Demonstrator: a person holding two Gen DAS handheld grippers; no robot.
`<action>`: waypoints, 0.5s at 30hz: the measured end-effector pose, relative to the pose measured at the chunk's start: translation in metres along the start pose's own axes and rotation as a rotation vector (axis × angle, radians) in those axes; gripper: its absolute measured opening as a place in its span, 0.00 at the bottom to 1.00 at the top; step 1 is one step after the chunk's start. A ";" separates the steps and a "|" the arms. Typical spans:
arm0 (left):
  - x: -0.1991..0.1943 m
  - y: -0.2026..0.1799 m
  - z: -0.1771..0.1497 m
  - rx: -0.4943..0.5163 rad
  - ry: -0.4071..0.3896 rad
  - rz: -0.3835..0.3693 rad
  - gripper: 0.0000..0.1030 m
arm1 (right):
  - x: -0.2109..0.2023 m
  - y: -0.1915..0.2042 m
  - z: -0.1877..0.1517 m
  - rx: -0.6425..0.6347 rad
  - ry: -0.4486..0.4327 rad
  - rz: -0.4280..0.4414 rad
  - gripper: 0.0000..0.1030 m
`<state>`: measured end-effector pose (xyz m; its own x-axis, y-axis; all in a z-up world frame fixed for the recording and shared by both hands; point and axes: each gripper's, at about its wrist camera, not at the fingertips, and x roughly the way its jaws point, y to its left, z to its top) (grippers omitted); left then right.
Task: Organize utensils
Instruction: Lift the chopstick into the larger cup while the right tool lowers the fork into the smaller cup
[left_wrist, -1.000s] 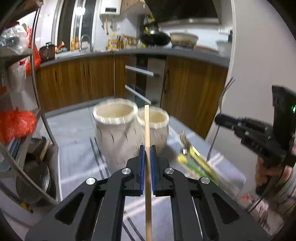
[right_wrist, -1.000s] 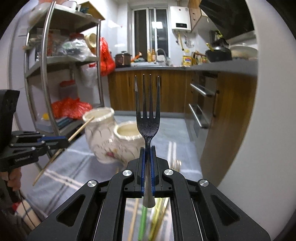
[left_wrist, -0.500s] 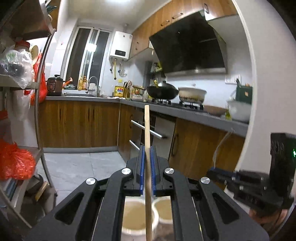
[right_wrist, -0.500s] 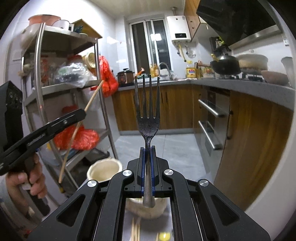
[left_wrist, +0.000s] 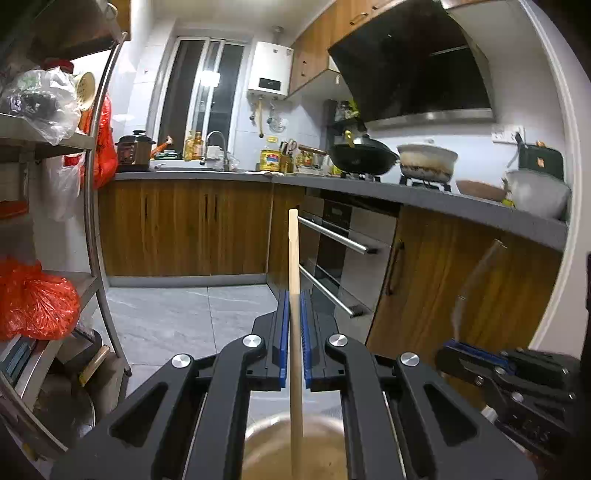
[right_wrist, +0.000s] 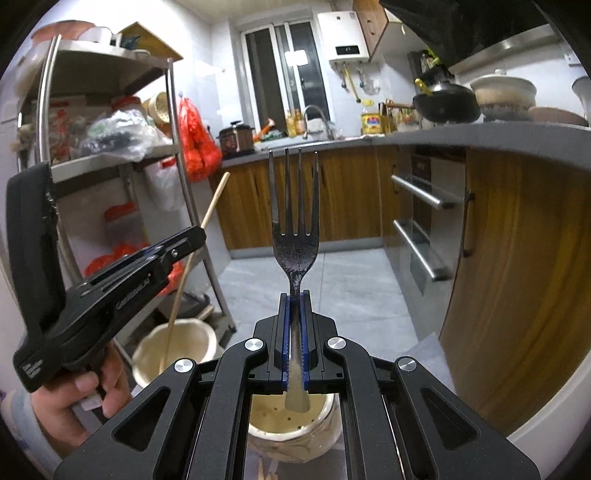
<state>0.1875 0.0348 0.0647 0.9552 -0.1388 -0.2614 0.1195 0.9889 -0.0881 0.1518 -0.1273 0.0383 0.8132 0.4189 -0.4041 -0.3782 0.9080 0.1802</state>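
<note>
My left gripper (left_wrist: 294, 295) is shut on a wooden chopstick (left_wrist: 294, 258), held upright with its lower end above or inside a cream ceramic holder (left_wrist: 266, 446). In the right wrist view the left gripper (right_wrist: 192, 236) holds the chopstick (right_wrist: 212, 206) over the left holder (right_wrist: 177, 347). My right gripper (right_wrist: 294, 299) is shut on a dark fork (right_wrist: 294, 229), tines up, its handle end hanging over the second cream holder (right_wrist: 291, 432). The right gripper (left_wrist: 454, 350) with the blurred fork (left_wrist: 476, 273) shows at the right of the left wrist view.
A metal shelf rack (right_wrist: 173, 147) with bags stands on the left. Wooden kitchen cabinets (left_wrist: 184, 229) and an oven (left_wrist: 343, 258) lie ahead and to the right. More chopsticks (right_wrist: 264, 472) lie on the table below the holders.
Both grippers have come lower and closer over the two holders. The chopstick's lower end now sits at the left holder's mouth, and the fork's handle hangs over the right holder.
</note>
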 end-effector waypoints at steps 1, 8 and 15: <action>-0.004 -0.001 -0.003 0.017 0.002 -0.002 0.06 | 0.002 0.000 -0.003 -0.002 0.011 0.001 0.06; -0.019 -0.010 -0.029 0.113 0.052 0.008 0.06 | 0.018 -0.002 -0.024 0.010 0.090 0.005 0.06; -0.016 -0.011 -0.045 0.149 0.124 0.009 0.06 | 0.025 0.005 -0.032 -0.023 0.137 0.004 0.06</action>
<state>0.1583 0.0233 0.0263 0.9169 -0.1259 -0.3787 0.1582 0.9858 0.0554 0.1563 -0.1125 -0.0001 0.7440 0.4166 -0.5224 -0.3928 0.9051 0.1624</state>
